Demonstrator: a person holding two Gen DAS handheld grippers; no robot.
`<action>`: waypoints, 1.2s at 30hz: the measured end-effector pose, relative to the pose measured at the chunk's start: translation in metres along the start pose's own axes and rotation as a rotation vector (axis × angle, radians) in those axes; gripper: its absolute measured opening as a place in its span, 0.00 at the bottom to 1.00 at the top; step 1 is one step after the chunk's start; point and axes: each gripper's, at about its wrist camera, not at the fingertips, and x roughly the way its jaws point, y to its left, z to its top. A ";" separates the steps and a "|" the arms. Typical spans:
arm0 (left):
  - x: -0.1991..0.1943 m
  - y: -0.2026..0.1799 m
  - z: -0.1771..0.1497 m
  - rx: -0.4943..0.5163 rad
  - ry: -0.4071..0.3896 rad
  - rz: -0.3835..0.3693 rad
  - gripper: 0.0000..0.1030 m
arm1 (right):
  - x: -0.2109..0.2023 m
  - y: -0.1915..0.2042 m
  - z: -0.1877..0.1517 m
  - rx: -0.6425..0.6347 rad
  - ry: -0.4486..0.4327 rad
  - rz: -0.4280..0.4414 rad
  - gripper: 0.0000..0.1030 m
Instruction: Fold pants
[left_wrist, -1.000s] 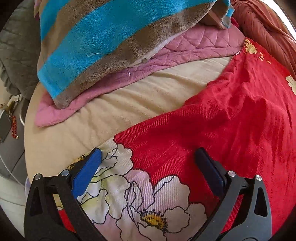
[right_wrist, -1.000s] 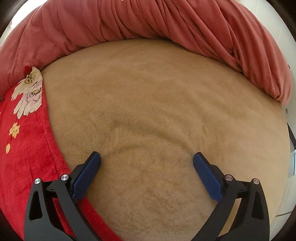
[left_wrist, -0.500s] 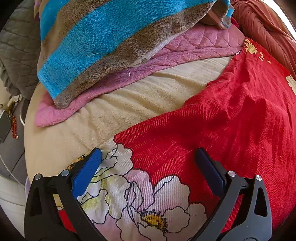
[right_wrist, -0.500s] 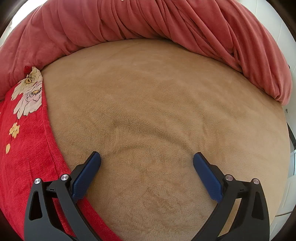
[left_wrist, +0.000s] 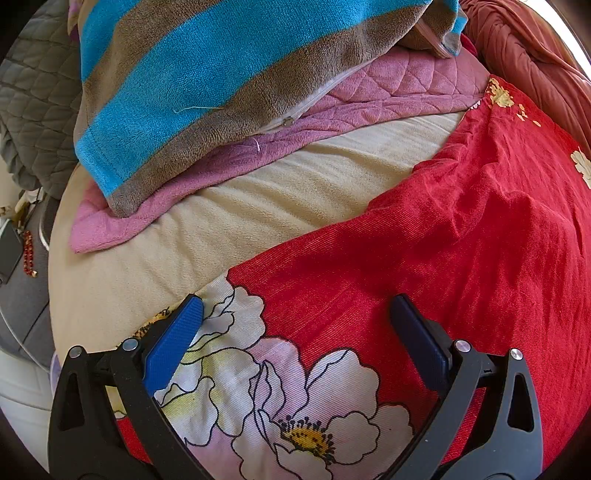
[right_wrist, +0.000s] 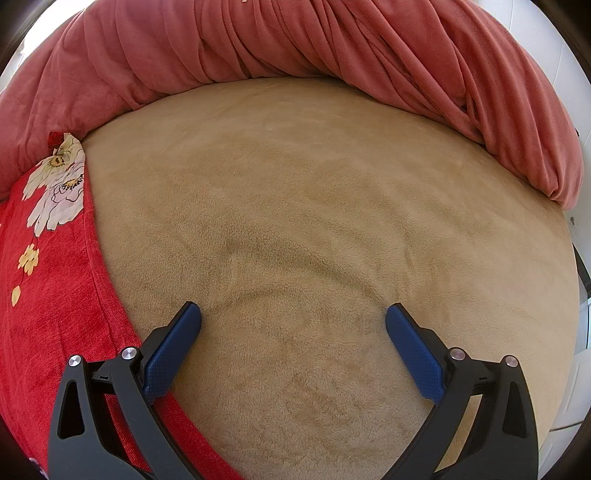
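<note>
The red pants (left_wrist: 424, 240) with large white flower prints lie spread on the tan bed cover (left_wrist: 221, 206). My left gripper (left_wrist: 295, 314) is open and empty, hovering just over the flowered end of the pants. In the right wrist view the pants (right_wrist: 48, 295) run along the left edge. My right gripper (right_wrist: 293, 317) is open and empty over the bare tan cover (right_wrist: 314, 203), to the right of the pants' edge.
A blue and brown striped pillow (left_wrist: 221, 66) rests on a pink quilted blanket (left_wrist: 332, 107) beyond the pants. A grey quilted cover (left_wrist: 33, 103) is at far left. A bunched salmon-red blanket (right_wrist: 295, 40) rims the far side of the bed.
</note>
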 end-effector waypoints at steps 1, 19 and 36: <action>0.000 0.000 0.000 0.000 0.000 0.000 0.92 | 0.000 0.000 0.000 0.000 0.000 0.000 0.96; 0.000 -0.001 0.000 -0.001 0.000 -0.002 0.92 | 0.000 -0.001 0.001 0.001 0.000 0.000 0.96; 0.005 -0.010 0.005 0.014 -0.003 0.016 0.92 | 0.000 -0.002 0.000 0.001 -0.001 0.002 0.96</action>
